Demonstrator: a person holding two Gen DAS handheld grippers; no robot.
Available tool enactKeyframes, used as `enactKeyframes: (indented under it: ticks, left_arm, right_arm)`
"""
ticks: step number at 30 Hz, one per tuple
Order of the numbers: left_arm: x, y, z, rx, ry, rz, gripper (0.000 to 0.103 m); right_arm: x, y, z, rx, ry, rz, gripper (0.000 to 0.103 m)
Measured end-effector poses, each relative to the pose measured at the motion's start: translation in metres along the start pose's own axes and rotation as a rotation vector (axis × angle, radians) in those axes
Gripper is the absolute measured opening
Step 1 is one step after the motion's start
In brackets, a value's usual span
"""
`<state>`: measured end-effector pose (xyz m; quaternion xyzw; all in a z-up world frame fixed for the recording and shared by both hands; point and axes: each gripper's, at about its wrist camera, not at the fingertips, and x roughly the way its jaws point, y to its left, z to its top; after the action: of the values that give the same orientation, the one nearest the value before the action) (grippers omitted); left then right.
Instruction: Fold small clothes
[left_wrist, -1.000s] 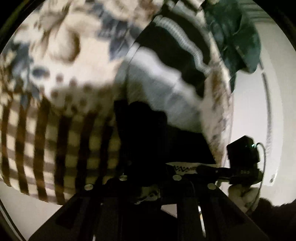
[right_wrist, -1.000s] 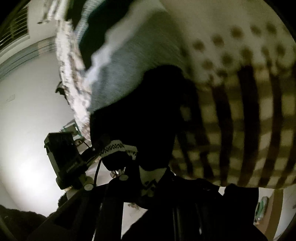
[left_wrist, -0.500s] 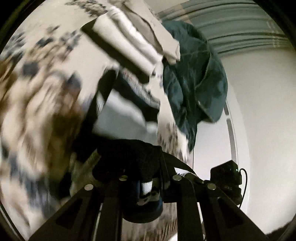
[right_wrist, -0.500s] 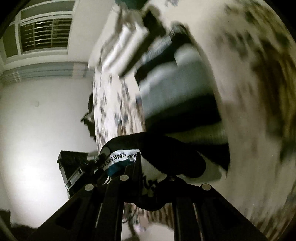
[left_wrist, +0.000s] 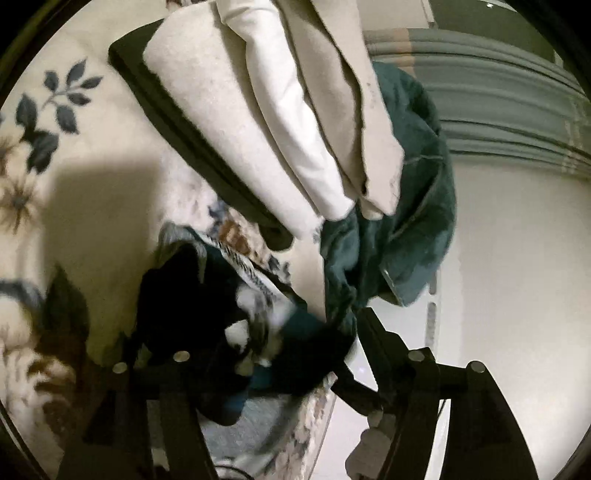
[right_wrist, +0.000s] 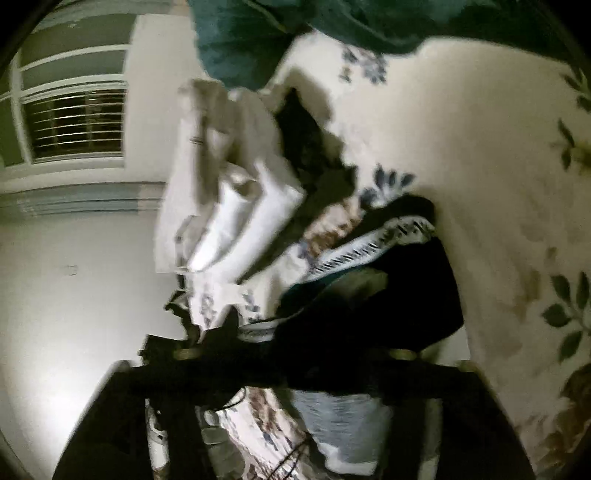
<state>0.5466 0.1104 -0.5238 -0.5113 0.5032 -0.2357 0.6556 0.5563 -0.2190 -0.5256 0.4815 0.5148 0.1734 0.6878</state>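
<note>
A small dark garment with a black, grey and patterned white band (left_wrist: 236, 317) is bunched between both grippers above the flowered bed cover (left_wrist: 55, 192). My left gripper (left_wrist: 192, 350) is shut on its dark edge. In the right wrist view the same garment (right_wrist: 388, 295) hangs folded over my right gripper (right_wrist: 332, 350), which is shut on it. The fingertips of both are hidden by the cloth. The other gripper (left_wrist: 380, 369) shows at the lower right of the left wrist view.
A stack of folded white and beige clothes on a black item (left_wrist: 280, 122) lies on the bed just beyond, also in the right wrist view (right_wrist: 229, 192). A crumpled dark teal garment (left_wrist: 402, 221) lies at the bed's edge. White wall and a barred window (right_wrist: 74, 122) are behind.
Both grippers have swung away from the striped and dotted cloth towards the folded stack, carrying the dark garment, which is now bunched up closer between them.
</note>
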Motion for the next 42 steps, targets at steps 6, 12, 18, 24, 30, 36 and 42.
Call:
enactKeyframes:
  ticks: [6, 12, 18, 24, 30, 36, 42]
  left_arm:
    - [-0.031, -0.007, -0.023, 0.03, -0.008, 0.069, 0.071]
    - [-0.085, -0.043, -0.083, 0.208, 0.032, 0.229, 0.071]
    - [-0.101, -0.025, -0.118, 0.245, 0.138, 0.531, 0.072]
    - [-0.009, -0.01, -0.066, 0.44, 0.142, 0.59, 0.072]
    - [0.097, -0.016, 0.043, 0.469, 0.121, 0.633, 0.071]
    - [0.043, -0.029, 0.058, 0.376, 0.034, 0.524, 0.071]
    - [-0.015, 0.018, -0.012, 0.261, 0.103, 0.512, 0.071]
  right_arm:
    - [-0.021, -0.01, -0.033, -0.08, 0.029, -0.216, 0.068]
    - [-0.039, -0.006, -0.104, -0.165, 0.187, -0.341, 0.068]
    - [-0.07, -0.017, -0.159, -0.187, 0.239, -0.504, 0.068]
    - [-0.02, -0.028, -0.098, -0.269, 0.154, -0.546, 0.068]
    - [0.065, -0.025, 0.013, -0.314, 0.085, -0.642, 0.068]
    - [0.034, -0.024, 0.041, -0.19, -0.007, -0.558, 0.068]
    - [0.002, -0.048, -0.029, -0.137, 0.113, -0.475, 0.068]
